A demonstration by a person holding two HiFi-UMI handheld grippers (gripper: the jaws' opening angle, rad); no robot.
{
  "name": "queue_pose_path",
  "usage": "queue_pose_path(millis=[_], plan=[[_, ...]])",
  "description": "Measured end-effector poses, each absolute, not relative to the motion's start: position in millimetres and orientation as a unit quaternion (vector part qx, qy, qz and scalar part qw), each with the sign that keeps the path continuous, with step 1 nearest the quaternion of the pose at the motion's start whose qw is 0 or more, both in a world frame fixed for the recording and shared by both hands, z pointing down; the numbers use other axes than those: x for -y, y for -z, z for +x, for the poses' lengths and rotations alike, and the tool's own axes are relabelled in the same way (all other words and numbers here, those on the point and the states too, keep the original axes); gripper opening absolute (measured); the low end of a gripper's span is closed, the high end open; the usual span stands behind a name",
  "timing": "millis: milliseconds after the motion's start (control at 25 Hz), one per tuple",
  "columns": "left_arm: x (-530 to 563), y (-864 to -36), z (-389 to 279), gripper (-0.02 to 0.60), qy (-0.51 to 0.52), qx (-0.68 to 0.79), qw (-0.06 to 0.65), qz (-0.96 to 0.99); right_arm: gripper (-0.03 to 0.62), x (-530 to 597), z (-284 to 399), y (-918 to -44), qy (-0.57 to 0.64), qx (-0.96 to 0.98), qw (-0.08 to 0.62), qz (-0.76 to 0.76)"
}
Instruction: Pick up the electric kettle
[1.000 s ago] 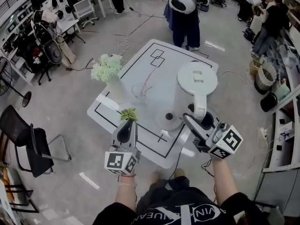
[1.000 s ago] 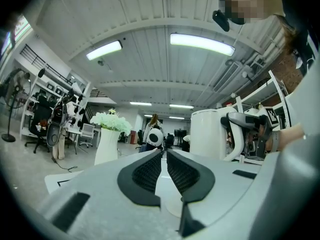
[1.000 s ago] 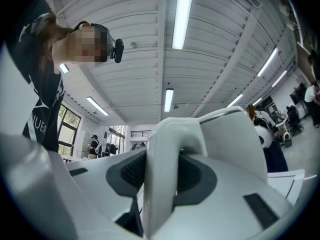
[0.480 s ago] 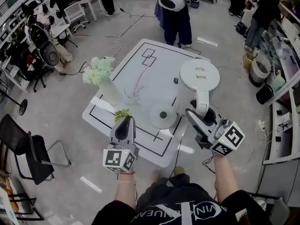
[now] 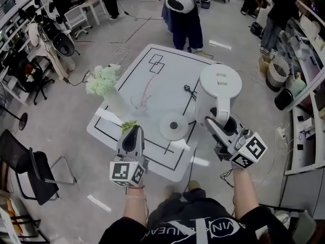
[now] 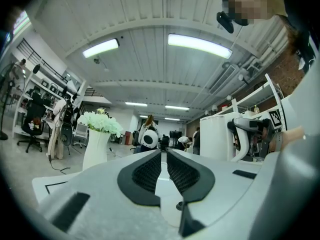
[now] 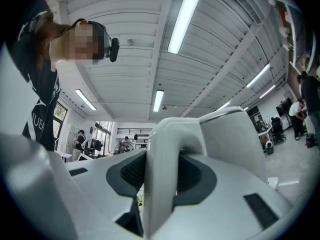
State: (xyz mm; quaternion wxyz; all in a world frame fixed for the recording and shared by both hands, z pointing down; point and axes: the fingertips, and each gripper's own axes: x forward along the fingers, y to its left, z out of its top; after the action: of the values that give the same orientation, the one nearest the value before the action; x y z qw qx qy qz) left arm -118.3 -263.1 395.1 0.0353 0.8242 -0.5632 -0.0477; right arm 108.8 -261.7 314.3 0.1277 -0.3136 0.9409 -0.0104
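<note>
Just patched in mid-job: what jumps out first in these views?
The big white electric kettle sits at the table's right edge, its handle clamped between the right gripper's fingers. Left of it a round white disc lies on the table, and a vase of white flowers stands near the table's left edge.

The kettle (image 5: 220,84) is right of the base (image 5: 173,126), the vase (image 5: 116,103) left.
</note>
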Motion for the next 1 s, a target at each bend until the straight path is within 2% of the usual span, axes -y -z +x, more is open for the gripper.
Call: queue_pose_path(millis=[1000], plan=[[267, -389, -119, 0.025, 0.052, 0.565, 0.035, 0.823, 0.132, 263, 136, -320, 0.007, -0.923, 0.126, -0.362]])
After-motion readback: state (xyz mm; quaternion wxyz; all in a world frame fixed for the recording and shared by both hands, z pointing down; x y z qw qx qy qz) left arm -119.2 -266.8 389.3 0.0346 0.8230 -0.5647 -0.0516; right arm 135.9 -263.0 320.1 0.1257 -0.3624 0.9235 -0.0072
